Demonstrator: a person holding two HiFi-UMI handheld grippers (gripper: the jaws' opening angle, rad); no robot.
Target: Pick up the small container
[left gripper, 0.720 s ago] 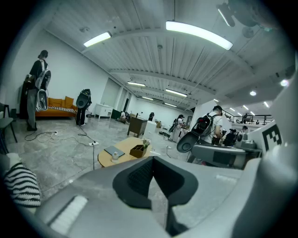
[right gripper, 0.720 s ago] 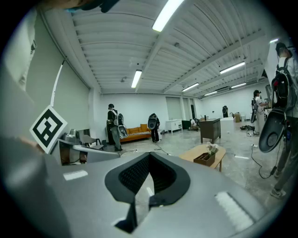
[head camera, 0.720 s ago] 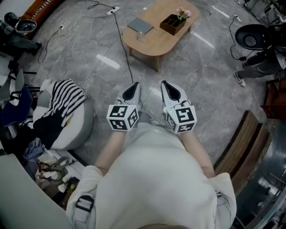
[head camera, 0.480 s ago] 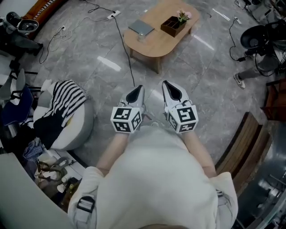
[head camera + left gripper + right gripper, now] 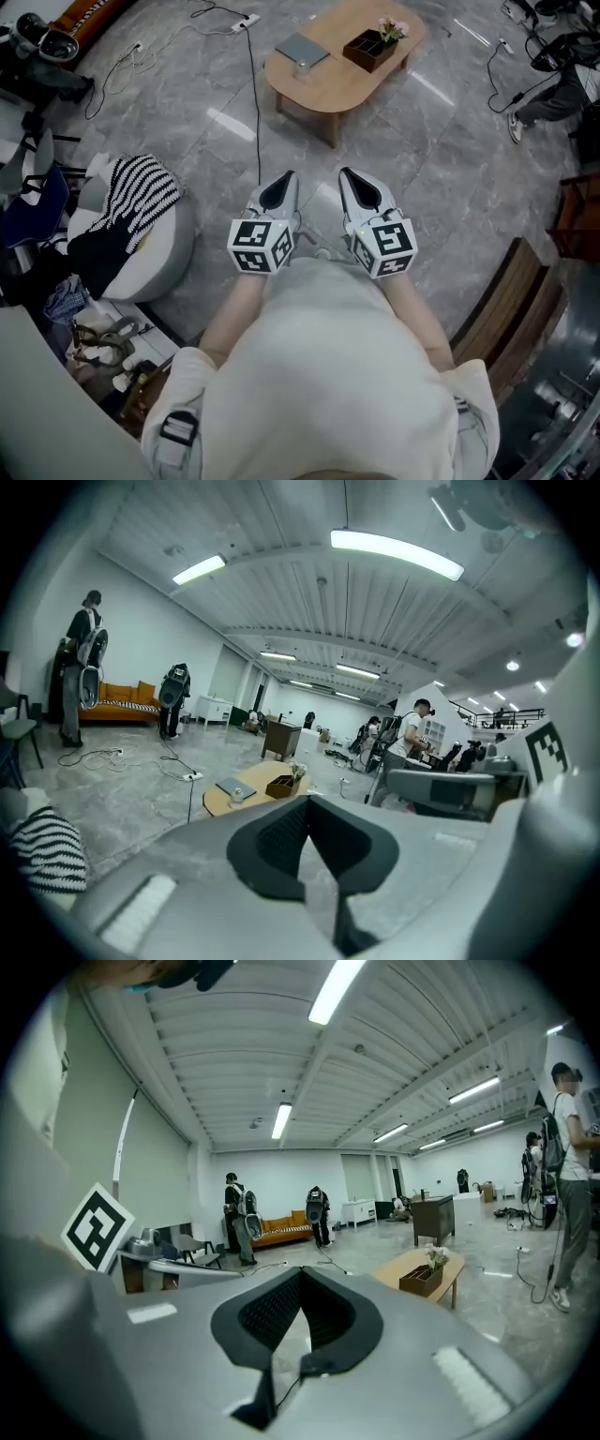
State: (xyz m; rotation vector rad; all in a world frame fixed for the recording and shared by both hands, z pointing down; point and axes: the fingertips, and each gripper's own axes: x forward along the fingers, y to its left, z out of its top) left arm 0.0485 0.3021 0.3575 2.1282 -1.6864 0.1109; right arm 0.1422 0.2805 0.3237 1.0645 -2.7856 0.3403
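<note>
**A:** Head view first. Where is the small container (image 5: 300,68)?

**B:** It's a tiny pale thing on the oval wooden surface (image 5: 349,82), just beside the grey pad (image 5: 302,49) near the left end. The brown box (image 5: 367,49) with flowers sits toward the other end. All of it is well apart from the person, across open floor (image 5: 187,141).

**A:** And the tongs?

**B:** The left tongs (image 5: 281,178) and right tongs (image 5: 354,175) are side by side, close against the body, with their tips aimed toward the surface. I read that as a carrying posture. Nothing is within reach, so there is no reason to stretch either one out.

**A:** Left gripper view?

**B:** The left tongs (image 5: 309,803) have their pads pressed together at the tip, with nothing between them. Beyond the tip lies the surface (image 5: 258,778). The small container (image 5: 235,796) stands at its near left edge and the brown box (image 5: 281,786) sits further right.

**A:** Right gripper view?

**B:** It's the same story. The right tongs (image 5: 302,1274) are closed on nothing. The surface (image 5: 394,1269) shows off to the right with the brown box (image 5: 422,1279) on it, but I can't make out the container from here.

**A:** So how far along is the task?

**B:** Not begun, I'd judge. The person has to get close first. Then one pair must spread its pads before it can take something that small.
</note>
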